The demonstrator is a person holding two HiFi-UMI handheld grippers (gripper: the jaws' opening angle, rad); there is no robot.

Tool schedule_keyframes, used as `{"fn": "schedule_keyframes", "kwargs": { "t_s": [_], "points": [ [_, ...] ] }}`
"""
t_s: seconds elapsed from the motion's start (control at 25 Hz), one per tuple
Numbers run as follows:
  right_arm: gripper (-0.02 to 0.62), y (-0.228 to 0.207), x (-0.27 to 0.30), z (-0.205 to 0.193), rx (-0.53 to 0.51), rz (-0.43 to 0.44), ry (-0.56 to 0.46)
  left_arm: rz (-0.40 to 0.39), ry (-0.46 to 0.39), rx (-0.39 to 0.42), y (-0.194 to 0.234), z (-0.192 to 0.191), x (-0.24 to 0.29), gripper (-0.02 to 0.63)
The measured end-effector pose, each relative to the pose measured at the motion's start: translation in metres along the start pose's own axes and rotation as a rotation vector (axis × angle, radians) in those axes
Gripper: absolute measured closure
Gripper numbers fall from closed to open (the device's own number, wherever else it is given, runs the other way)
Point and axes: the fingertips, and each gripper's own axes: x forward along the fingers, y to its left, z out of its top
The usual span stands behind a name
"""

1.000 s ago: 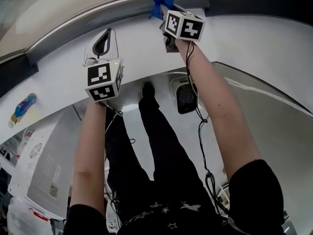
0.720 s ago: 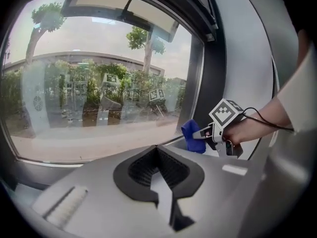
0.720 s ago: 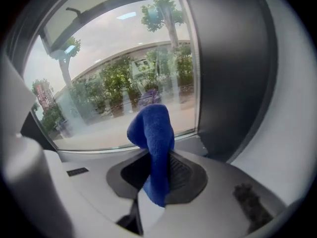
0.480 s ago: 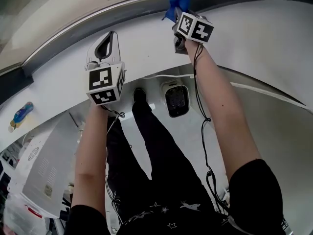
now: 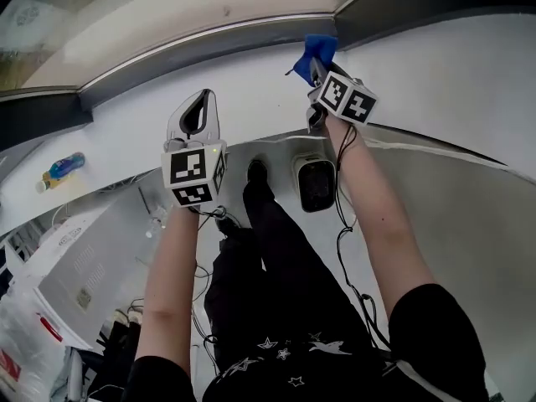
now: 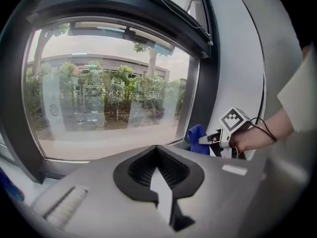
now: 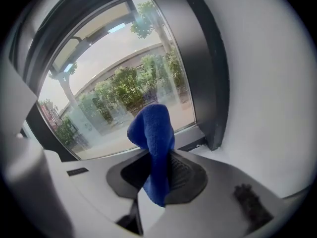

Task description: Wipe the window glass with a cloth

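Observation:
The window glass (image 5: pixel 126 7) sits in a dark grey frame (image 5: pixel 209 44) above a white sill. My right gripper (image 5: pixel 316 64) is shut on a blue cloth (image 5: pixel 318 47), which it holds at the frame's lower right corner. In the right gripper view the cloth (image 7: pixel 152 133) stands up from between the jaws, in front of the glass (image 7: pixel 109 98). My left gripper (image 5: pixel 203 97) is shut with nothing in it and hovers over the sill, left of the right one. The left gripper view looks past its tips (image 6: pixel 156 148) at the glass (image 6: pixel 109 98), the cloth (image 6: pixel 197 133) and the right gripper (image 6: pixel 218 139).
A blue bottle (image 5: pixel 63 167) lies on the sill (image 5: pixel 126 141) at far left. Below are a white appliance (image 5: pixel 75 266), a small heater (image 5: pixel 316 182) on the floor, cables, and the person's legs. A white wall (image 5: pixel 435 65) borders the window on the right.
The right gripper with the cloth has shifted right along the frame's lower edge toward the corner. More of the glass shows at the top of the head view.

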Motion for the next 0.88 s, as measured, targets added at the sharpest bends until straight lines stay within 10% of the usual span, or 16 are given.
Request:
{"fn": "schedule_keyframes", "kwargs": {
  "t_s": [0.88],
  "points": [
    [0.518, 0.244, -0.166, -0.081, -0.238, 0.374, 0.032, 0.278, -0.185, -0.123, 0.043, 0.004, -0.284, 0.6]
  ]
}}
